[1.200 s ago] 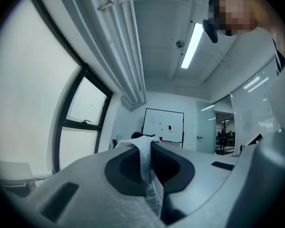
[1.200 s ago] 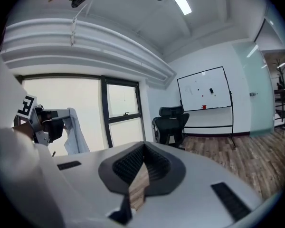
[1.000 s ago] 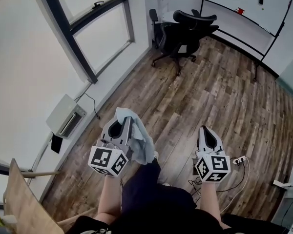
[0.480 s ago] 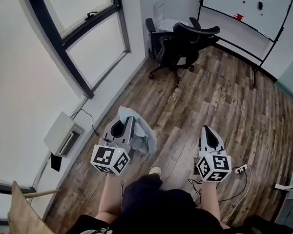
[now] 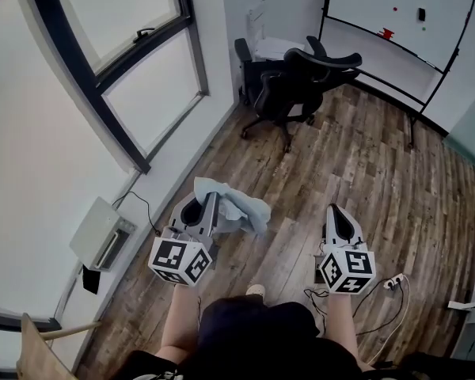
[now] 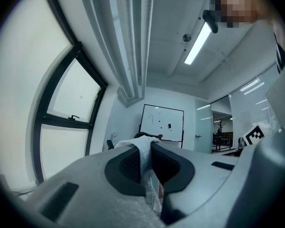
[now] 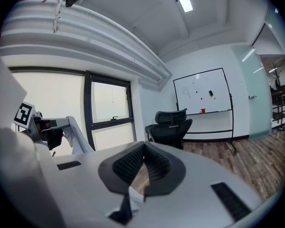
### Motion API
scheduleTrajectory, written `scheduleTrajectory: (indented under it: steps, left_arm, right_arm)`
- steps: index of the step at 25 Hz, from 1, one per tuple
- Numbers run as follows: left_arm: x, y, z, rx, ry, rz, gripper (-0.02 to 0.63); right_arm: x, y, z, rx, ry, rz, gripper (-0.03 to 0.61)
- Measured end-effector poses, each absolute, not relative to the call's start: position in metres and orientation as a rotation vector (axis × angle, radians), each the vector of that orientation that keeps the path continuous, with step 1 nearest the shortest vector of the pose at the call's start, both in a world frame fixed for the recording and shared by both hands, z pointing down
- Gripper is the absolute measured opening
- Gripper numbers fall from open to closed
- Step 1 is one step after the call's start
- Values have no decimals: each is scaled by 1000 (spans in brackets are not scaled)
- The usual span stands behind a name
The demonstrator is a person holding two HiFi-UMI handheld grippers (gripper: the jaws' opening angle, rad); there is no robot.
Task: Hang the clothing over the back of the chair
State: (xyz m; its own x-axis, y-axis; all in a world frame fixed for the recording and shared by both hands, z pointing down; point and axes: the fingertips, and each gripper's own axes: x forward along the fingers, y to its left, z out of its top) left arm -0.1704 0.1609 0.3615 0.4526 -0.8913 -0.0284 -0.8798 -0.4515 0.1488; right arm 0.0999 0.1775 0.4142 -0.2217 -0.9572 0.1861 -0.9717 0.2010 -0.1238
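Observation:
A light blue piece of clothing (image 5: pixel 239 207) hangs from my left gripper (image 5: pixel 205 205), which is shut on it and held level above the wooden floor. In the left gripper view the fabric (image 6: pixel 145 161) is pinched between the dark pads and drapes over their tips. My right gripper (image 5: pixel 338 214) is shut with nothing in it; its pads (image 7: pixel 154 163) meet at the tip. The black office chair (image 5: pixel 295 79) stands far ahead near the room's corner, well apart from both grippers. The right gripper view shows this chair (image 7: pixel 169 128) straight ahead and the left gripper (image 7: pixel 46 129) at its left edge.
A whiteboard on a stand (image 5: pixel 396 13) is behind the chair. Large windows (image 5: pixel 134 46) line the left wall, with a white wall unit (image 5: pixel 101 231) low down. A power strip and cable (image 5: pixel 388 260) lie on the floor at right. A wooden board (image 5: pixel 33 356) sits bottom left.
Both grippers have travelled forward along the window wall toward the chair. The wall unit has slid back in view. The hanging clothing has swung out to the right.

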Motion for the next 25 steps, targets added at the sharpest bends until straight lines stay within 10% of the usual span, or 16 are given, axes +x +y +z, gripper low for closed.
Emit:
scheduleTrajectory:
  steps: [25]
  left_arm:
    - [-207,51,370,2473,-1722,-128,21]
  right_arm:
    - [75,46,439,1774,-2439,412,0]
